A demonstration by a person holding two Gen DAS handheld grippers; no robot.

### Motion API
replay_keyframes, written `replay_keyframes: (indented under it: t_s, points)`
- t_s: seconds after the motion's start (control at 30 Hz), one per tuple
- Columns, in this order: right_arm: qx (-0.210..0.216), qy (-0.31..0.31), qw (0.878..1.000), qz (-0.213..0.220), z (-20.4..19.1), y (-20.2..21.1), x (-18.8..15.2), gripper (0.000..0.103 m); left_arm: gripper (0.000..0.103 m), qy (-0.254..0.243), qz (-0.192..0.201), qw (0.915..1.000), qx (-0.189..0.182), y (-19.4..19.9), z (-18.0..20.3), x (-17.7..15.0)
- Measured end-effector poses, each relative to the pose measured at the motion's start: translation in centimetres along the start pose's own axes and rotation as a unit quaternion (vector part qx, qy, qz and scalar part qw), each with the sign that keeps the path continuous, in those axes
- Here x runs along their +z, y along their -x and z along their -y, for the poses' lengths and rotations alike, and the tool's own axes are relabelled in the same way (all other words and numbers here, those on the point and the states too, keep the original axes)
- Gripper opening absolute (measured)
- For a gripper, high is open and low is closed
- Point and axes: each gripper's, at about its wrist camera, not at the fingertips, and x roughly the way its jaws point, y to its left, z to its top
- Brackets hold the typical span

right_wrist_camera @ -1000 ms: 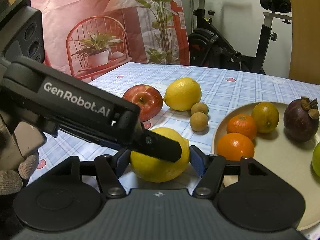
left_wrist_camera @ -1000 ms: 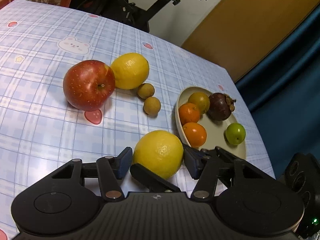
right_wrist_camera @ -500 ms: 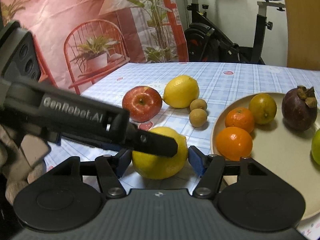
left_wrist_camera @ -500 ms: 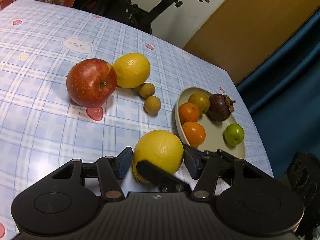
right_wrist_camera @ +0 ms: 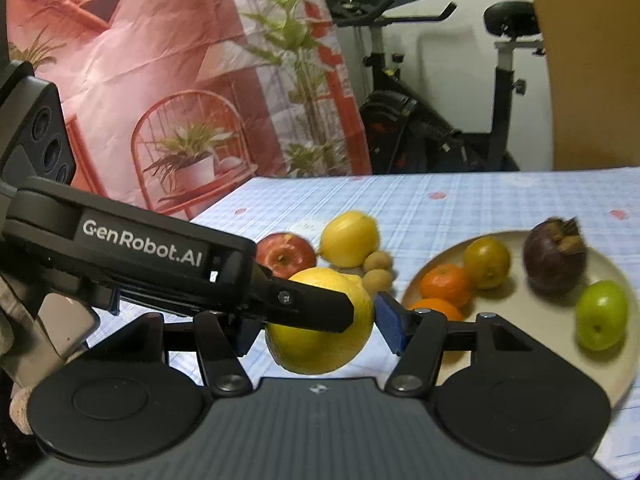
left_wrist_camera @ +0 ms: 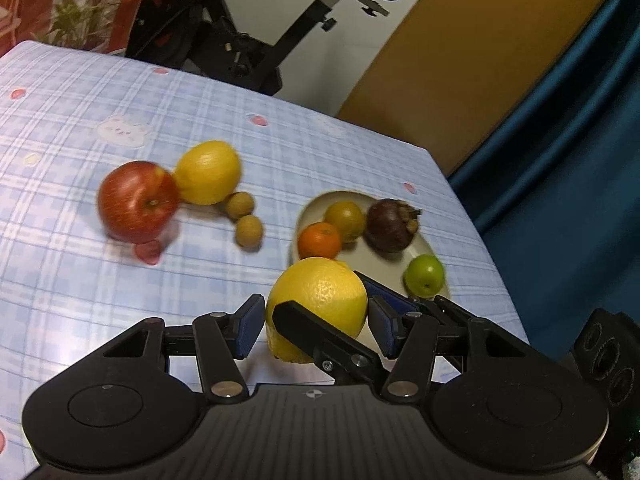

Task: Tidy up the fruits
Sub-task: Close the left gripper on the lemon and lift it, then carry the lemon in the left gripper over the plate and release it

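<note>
Right at the near edge of the scene, the large lemon [left_wrist_camera: 320, 288] sits between the blue pads of both claws at once, and it looks raised a little off the checked tablecloth [left_wrist_camera: 80, 280], though its underside is partly hidden.

The left gripper [left_wrist_camera: 316, 324] is about half open, with one pad pressed to each side of the fruit, so it has hold of the large lemon. The right gripper [right_wrist_camera: 318, 328] comes in from the right at an angle. Its jaws are likewise about half open and its pads lie against the sides of the same fruit. In each wrist view one black finger [left_wrist_camera: 304, 328] of the other claw crosses the front of the yellow skin.

Just to the right and a little farther off is the pale plate [left_wrist_camera: 424, 252]. On it are a tangerine [left_wrist_camera: 320, 240], a yellow-orange citrus [left_wrist_camera: 345, 220] touching it, a dark mangosteen [left_wrist_camera: 390, 224] beside that, and a green fruit [left_wrist_camera: 425, 280] near the plate's right rim. The right wrist view shows a second tangerine [right_wrist_camera: 432, 306] at the plate's near edge, partly behind the claw.

Farther left on the cloth lie two longans [left_wrist_camera: 240, 204], one just beside the other. Past them a smaller lemon [left_wrist_camera: 208, 172] touches a red apple [left_wrist_camera: 138, 202].

Beyond the table's far edge stands an exercise bike [left_wrist_camera: 256, 56], with a blue curtain [left_wrist_camera: 560, 140] at the right.
</note>
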Motion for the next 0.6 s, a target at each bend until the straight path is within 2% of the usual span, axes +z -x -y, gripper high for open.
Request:
replay_keyframes:
  t_s: [0.2,0.6]
  points:
    - [-0.025,-0.033,0.999,0.025,2.2,1.9,0.5,0.061,0.059,-0.022,-0.012,0.9995,-0.017,-1.3,2.6,0.9]
    - [-0.096,-0.118,0.987,0.051,8.7,3.9,0.1,0.061,0.060,-0.097,-0.058,0.9930,-0.035,-7.5,8.1,2.0]
